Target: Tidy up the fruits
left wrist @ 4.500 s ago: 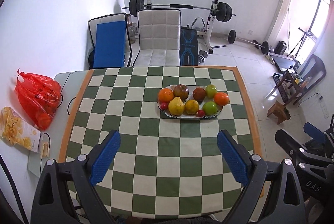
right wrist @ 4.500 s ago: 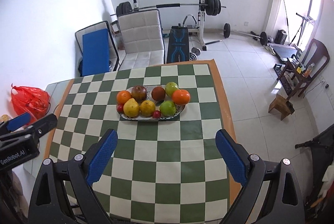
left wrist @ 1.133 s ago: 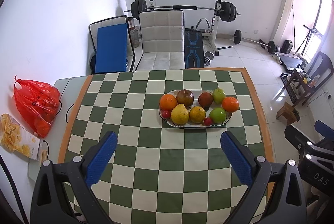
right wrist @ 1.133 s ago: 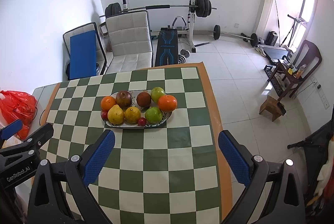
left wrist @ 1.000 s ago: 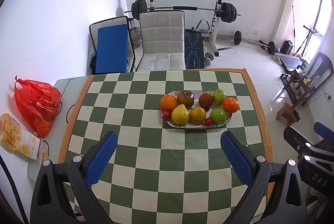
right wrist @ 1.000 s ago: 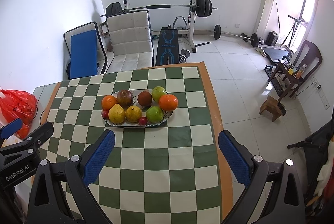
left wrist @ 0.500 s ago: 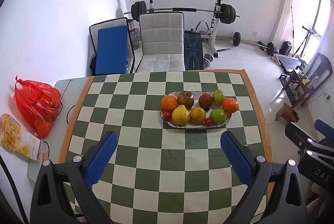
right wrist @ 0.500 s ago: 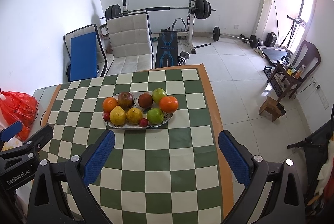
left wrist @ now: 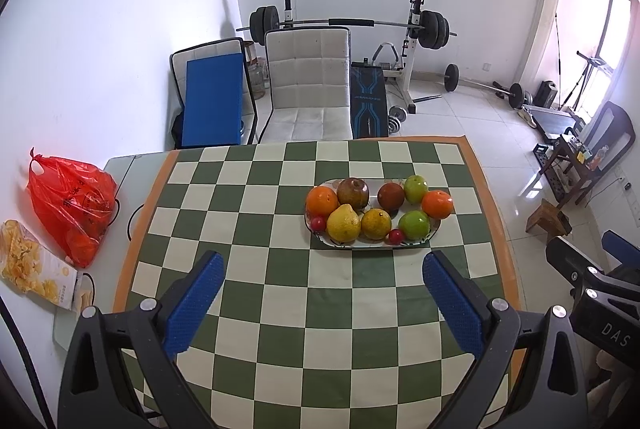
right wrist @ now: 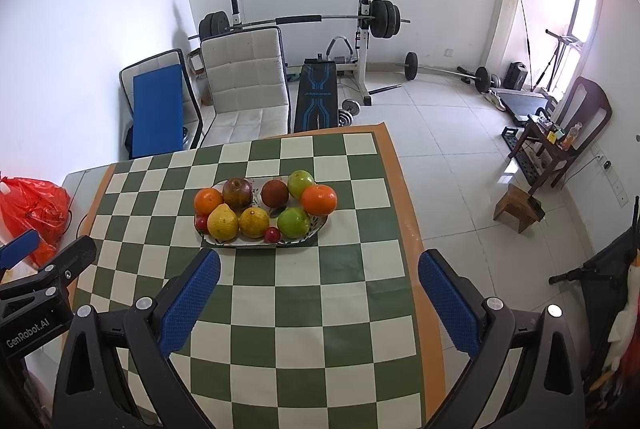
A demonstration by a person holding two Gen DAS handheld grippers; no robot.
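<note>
On the green-and-white checkered tablecloth, an oval plate is sitting toward the far right part of the table, carrying all the fruit. Two oranges are lying at its ends, the left orange and the right orange, with a brownish apple, a dark red fruit and a green apple filling the back row between them. Along the front row a yellow pear, a yellow citrus and a second green apple are resting side by side, with two small red fruits tucked at the rim. Nearer the camera, the left gripper is hovering above the cloth with its blue pads spread wide and nothing between them. Beside it, the right gripper is likewise hanging agape and empty, short of the plate. Off to the left, a red plastic bag and a snack packet are lying on the bare table edge.
</note>
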